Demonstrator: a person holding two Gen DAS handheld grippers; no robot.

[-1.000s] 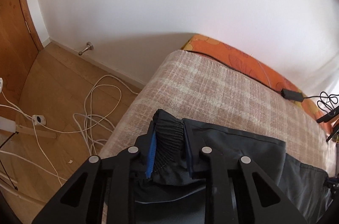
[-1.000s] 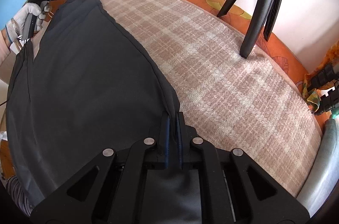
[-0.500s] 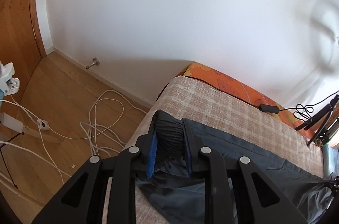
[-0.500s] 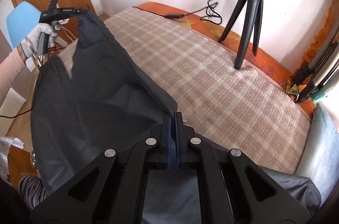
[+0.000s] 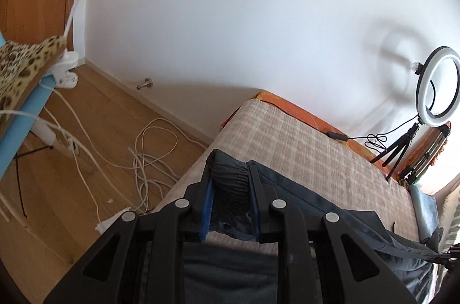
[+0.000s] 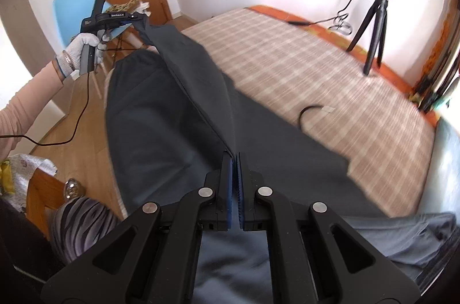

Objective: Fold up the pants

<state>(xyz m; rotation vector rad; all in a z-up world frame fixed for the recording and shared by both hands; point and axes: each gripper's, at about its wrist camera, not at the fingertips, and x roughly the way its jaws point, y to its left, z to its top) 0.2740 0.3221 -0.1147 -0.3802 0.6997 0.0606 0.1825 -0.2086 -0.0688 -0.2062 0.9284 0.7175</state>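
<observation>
Black hand-held gripper [image 6: 233, 177] (blue pads, silver screws); white glove [image 6: 83, 51], beige sleeve [image 6: 26, 114].

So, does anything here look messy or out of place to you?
Mostly the floor: loose white cables lie tangled beside the bed. A ring light tripod stands on the mattress itself, which is unusual. The pants hang stretched between the left hand-held gripper and the right hand-held gripper, as expected mid-fold.
</observation>
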